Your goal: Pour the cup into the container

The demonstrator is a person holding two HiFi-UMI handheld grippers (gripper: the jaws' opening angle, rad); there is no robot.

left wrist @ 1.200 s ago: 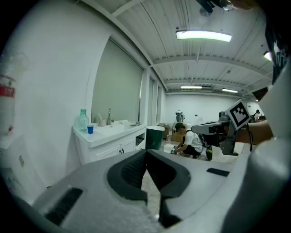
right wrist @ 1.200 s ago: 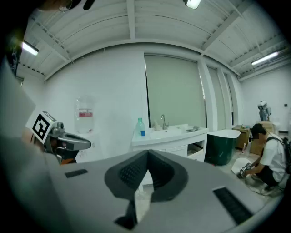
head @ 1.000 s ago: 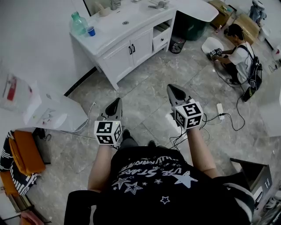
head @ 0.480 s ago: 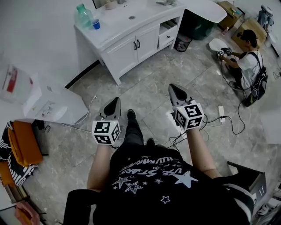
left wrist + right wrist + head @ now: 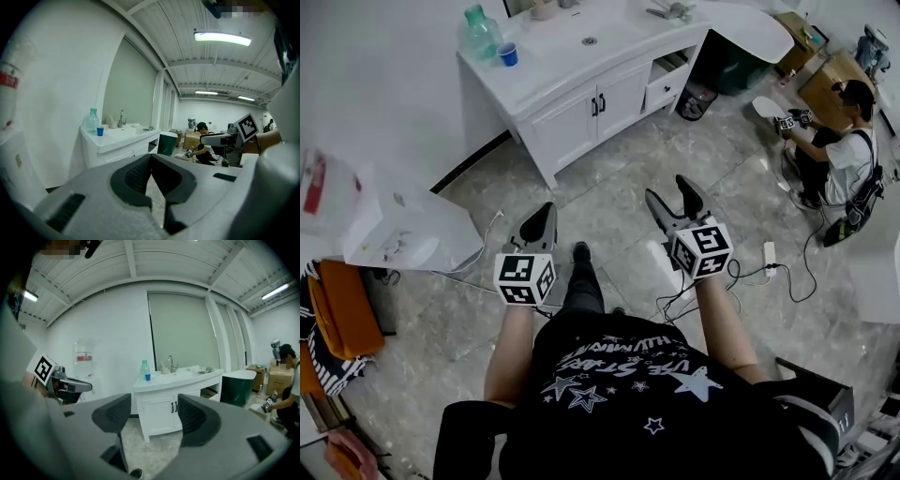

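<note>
Hanging above the grey floor (image 5: 609,178), both tongs are well apart from the white table (image 5: 567,70) by the wall. The left tongs (image 5: 544,212) are clenched, with nothing between them. The right tongs (image 5: 669,192) have just been opening and now stand released, empty. The blue cup (image 5: 508,54) stands on the table's end, just beside the green bottle (image 5: 480,30).
</note>
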